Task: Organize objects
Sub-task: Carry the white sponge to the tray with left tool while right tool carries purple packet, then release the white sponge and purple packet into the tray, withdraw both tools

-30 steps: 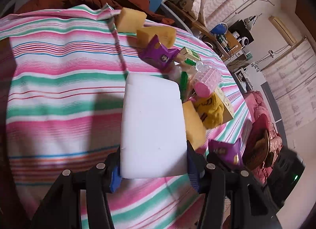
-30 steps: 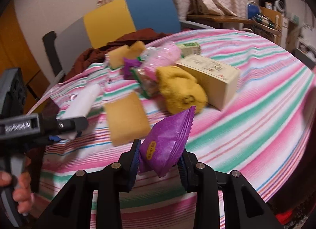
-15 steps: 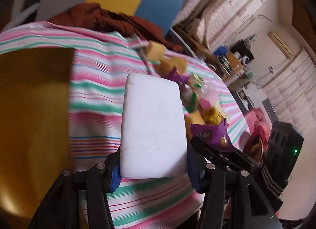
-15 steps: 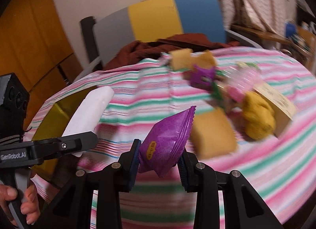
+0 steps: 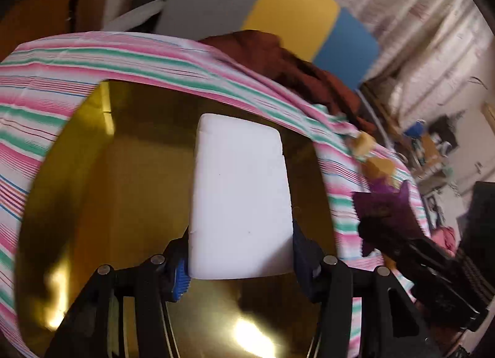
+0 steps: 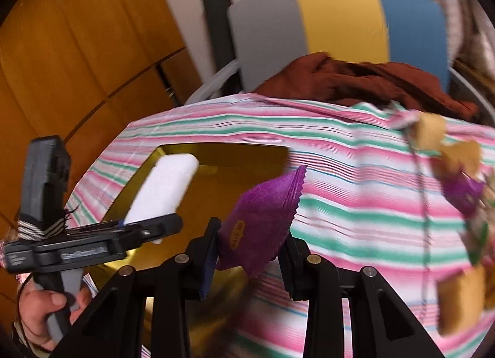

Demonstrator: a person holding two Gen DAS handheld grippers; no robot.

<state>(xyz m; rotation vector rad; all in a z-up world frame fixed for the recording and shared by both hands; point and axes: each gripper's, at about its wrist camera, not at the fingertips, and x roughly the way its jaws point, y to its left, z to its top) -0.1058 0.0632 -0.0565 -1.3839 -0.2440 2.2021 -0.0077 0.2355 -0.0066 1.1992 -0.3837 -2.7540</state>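
Far left in the right wrist view: a hand (image 6: 46, 311) wrapped round a grey handle, carrying the left gripper (image 6: 148, 228). Clamped on a white foam block (image 5: 239, 197), pads pressing both long sides, block jutting forward and hanging right over a gold tray (image 5: 123, 172). Not touching the tray floor as far as can be seen (glare and blur down there, hard to call). Tray sitting on the striped tablecloth (image 5: 46, 104), pink, green and white, rim lit by bright reflections near the bottom edge.

Moving right: right gripper (image 6: 247, 253) squeezed tight on a purple snack packet (image 6: 263, 215), crimped top edge pointing up and away, packet poised above the near right edge of the tray, partly over the cloth. Same packet seen from the left wrist camera at the right, dark and shadowed, just beside the tray.

Further right, smeared by motion: yellow sponge pieces (image 6: 430, 132), another purple packet (image 6: 461, 191), and one more sponge (image 6: 461, 299) low on the cloth, well apart from the tray.

Behind it all, a chair back (image 6: 340, 24) in grey, yellow and blue, with a brown cloth (image 6: 355, 79) heaped at the table's far edge.
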